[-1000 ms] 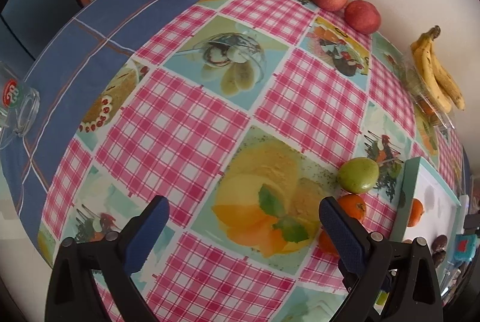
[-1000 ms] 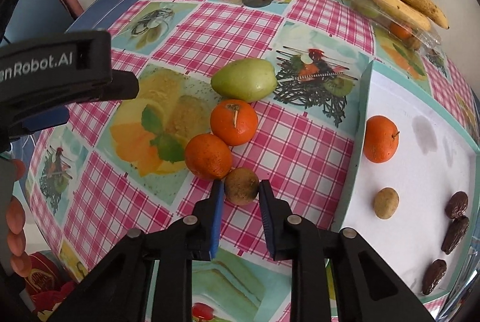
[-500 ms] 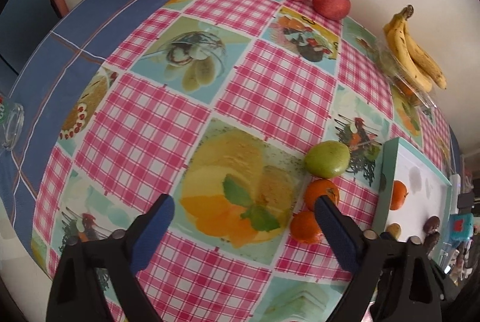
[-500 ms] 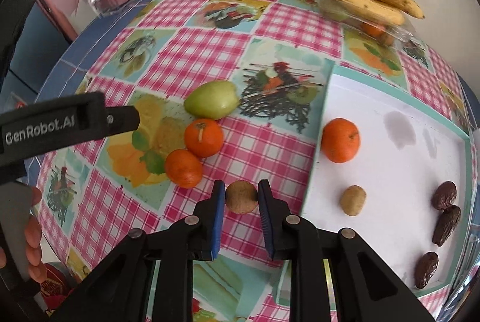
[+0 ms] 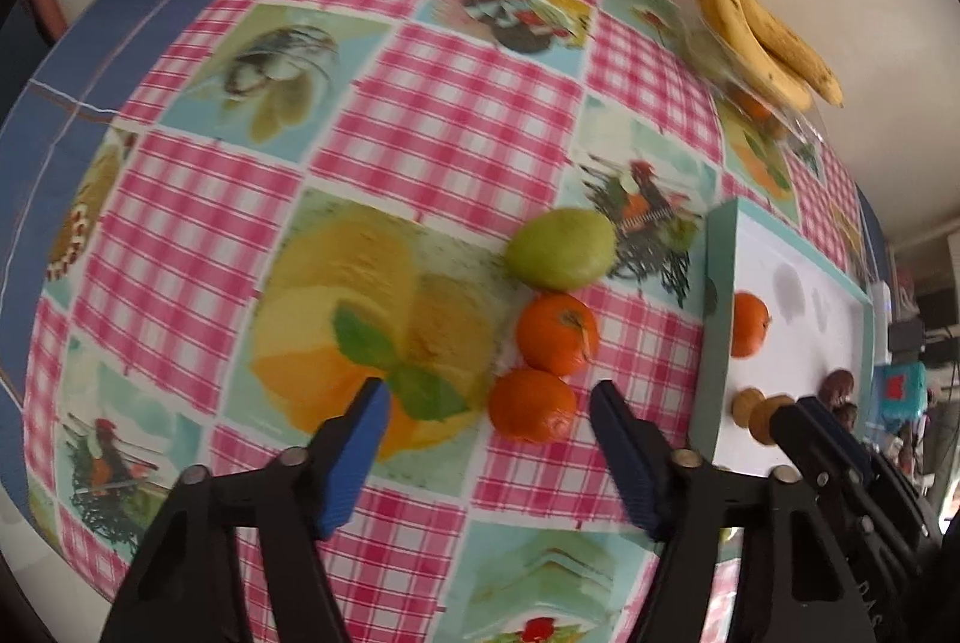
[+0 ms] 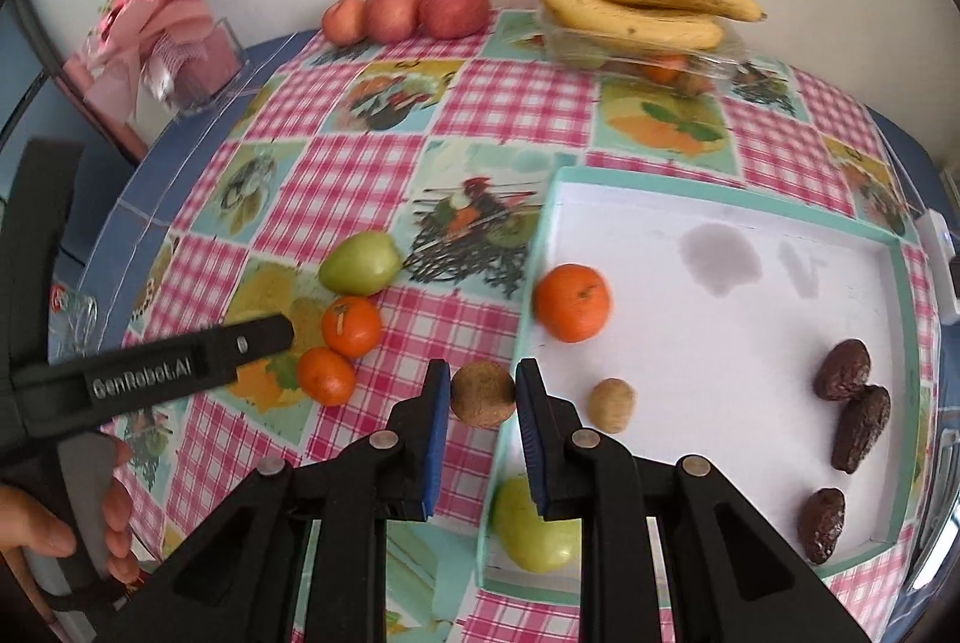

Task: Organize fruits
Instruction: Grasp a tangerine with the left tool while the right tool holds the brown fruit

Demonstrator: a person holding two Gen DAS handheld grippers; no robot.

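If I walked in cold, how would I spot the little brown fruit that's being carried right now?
Find the white tray with the teal rim on the checked tablecloth. Over its left edge, the right gripper pinches the round brown fruit between blue pads. Its paler brown twin lies loose in the tray; this one is darker, and clamped in the jaws.

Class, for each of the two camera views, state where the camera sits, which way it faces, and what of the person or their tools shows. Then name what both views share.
Left wrist: on the left gripper, facing steeply down at the tablecloth; its closing blue fingers flank the near mandarin without touching it.
Right wrist: on the right gripper, facing down over the tray; it clamps a brown fruit; a hand shows.
Shared: mandarin, green fruit, bananas, tray.
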